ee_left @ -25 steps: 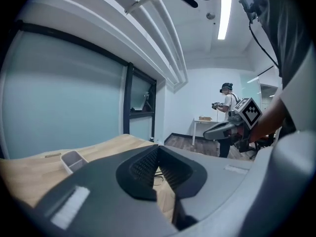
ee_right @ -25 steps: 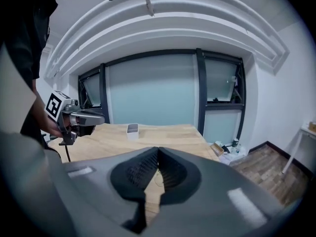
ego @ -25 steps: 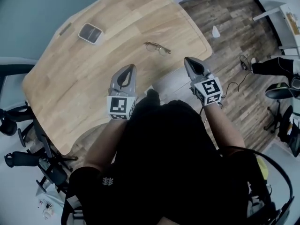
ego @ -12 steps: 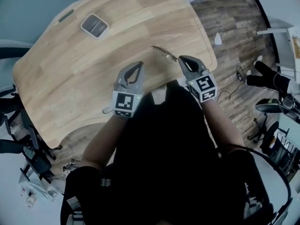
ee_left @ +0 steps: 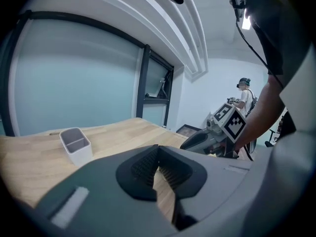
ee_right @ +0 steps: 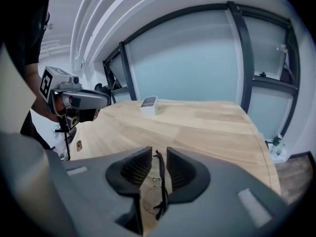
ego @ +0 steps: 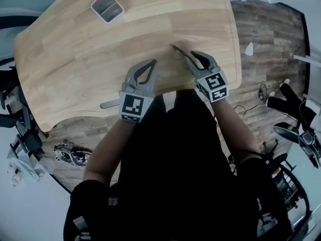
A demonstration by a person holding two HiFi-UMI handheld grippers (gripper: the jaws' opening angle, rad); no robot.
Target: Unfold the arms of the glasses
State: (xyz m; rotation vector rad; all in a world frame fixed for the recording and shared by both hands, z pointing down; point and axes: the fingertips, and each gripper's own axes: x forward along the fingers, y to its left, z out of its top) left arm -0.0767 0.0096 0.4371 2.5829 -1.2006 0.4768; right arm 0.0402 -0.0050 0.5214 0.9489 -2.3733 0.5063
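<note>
the glasses lie on the wooden desk, toward its right edge and closer to the near edge than to the far one. the right tool reaches down over them from the near edge, and its jaws are opening. in the right gripper view the thin dark frame runs edge-on up the gap between the two ribbed pads. a sliver of desk shows on either side of it, so neither pad presses on the frame. one clear lens shows faintly below, flat on the wood. the left tool hangs over the near edge of the desk, just left of the right one and apart from the glasses. its jaws are pressed together with nothing between them, and only bare wood shows past its tips. a small pale box, open at the top, stands alone near the far edge toward the left corner, well apart from both tools. past the right edge of the desk lies a dark plank floor. in the left gripper view a person stands far back in the room.
</note>
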